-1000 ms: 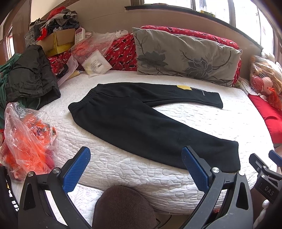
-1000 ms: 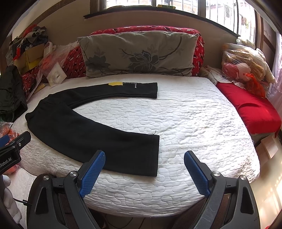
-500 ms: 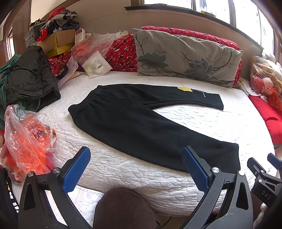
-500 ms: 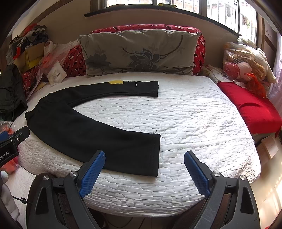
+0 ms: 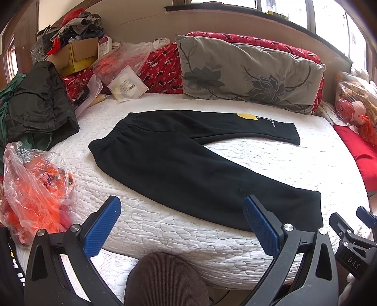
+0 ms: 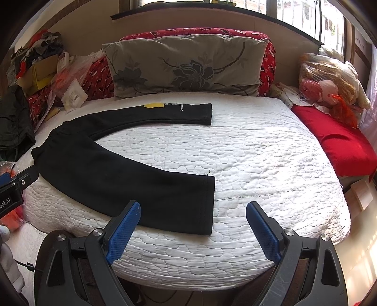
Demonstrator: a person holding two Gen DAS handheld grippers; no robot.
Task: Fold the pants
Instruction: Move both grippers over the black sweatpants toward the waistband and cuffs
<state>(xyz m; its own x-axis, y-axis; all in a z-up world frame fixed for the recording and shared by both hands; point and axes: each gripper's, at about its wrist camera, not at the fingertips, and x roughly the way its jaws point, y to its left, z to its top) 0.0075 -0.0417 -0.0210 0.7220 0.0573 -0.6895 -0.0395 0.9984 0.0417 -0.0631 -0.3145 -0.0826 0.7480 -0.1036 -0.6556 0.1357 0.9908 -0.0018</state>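
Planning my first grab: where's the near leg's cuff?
In the right wrist view, the near cuff lies on the white quilt, just ahead of the open right hand-held gripper.

One pants (image 5: 188,164), two tools, one grey pillow (image 6: 183,63), one orange bag (image 5: 35,188).

Daylit bedroom: white quilted bed (image 6: 259,153), grey floral pillow (image 6: 186,63) against red bolster (image 6: 267,61), beige wall (image 5: 141,21), windows (image 6: 299,9) above, cluttered cardboard box (image 5: 75,55) at left.

Home bedroom: bed (image 6: 259,164), pillow (image 6: 183,63).
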